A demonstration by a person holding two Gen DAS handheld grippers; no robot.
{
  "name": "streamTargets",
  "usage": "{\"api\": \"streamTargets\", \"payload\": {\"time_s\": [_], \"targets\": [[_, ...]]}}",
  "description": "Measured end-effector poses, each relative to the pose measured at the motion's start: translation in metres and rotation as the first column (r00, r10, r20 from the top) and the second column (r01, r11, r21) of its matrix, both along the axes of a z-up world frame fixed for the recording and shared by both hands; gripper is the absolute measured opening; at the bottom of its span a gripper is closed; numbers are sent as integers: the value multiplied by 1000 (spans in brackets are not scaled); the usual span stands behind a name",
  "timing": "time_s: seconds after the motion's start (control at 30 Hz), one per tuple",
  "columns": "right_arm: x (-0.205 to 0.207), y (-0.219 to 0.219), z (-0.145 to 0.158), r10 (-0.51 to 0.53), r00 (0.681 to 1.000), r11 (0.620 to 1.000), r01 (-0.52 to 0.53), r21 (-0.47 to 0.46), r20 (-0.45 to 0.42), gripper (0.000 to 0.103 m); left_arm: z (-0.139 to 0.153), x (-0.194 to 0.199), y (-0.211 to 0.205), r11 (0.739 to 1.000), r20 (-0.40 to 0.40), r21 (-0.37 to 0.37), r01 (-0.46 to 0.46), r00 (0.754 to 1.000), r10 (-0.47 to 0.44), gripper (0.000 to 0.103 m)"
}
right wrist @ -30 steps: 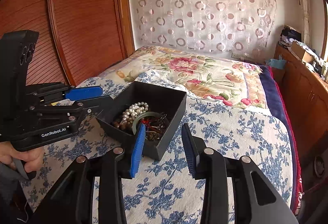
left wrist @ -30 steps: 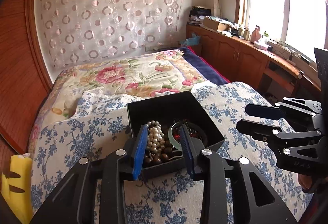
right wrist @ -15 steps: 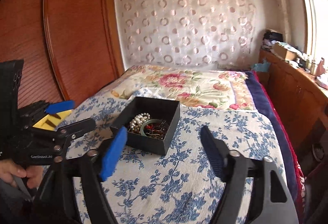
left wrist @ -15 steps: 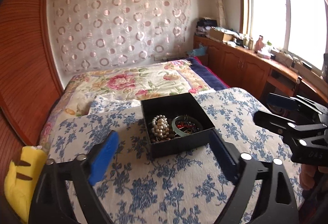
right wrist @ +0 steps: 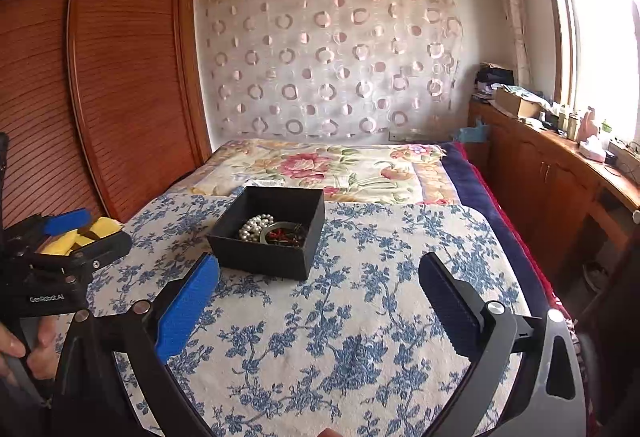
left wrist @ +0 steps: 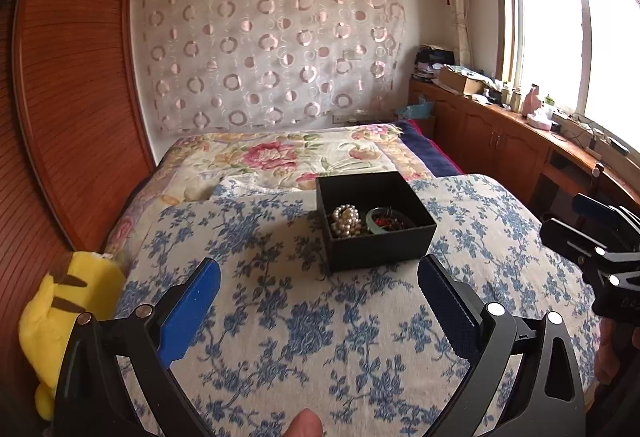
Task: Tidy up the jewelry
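On the bed [left wrist: 340,337], over the blue-flowered cover, sits a black box [left wrist: 376,249] with its top open, and the jewelry is gathered inside it: a bunch of pearls [left wrist: 346,221] to the left, a pale green bangle [left wrist: 374,225] next to them, and some red and dark beads [right wrist: 286,236] within the bangle's ring. No piece shows loose on the cover around the box, so the jewelry lies where a tidy-up would want it; whether it was just collected there or is waiting to be taken out and sorted, we cannot tell from this moment.

We hold our left claw [left wrist: 320,279] wide open, empty, short of the box, whose front wall stands just beyond the fingertips. Our right claw [right wrist: 320,275] is likewise spread wide and empty, with the box ahead and a little left of its line. Both sit back from the box and above the cover, which gives us a clear look into it. In the right view the left claw shows at the left edge with a hand [right wrist: 24,341] on its grip.

A yellow plush [left wrist: 68,317] lies at the bed's left edge, well apart from the box and out of our way.
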State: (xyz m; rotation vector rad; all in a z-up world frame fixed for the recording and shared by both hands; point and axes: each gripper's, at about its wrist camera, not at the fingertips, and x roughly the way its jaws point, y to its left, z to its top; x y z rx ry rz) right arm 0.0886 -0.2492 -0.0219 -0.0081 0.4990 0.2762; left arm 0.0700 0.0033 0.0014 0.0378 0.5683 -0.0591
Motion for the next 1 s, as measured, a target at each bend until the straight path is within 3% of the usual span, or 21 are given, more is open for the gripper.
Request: {"api": "streamTargets", "payload": {"time_s": [1.0], "targets": [[-7,-4,-4,-27,999,1000,27,-5,21,101,1,-21,1,1000,19,-5,-17,1000,17,95]]}}
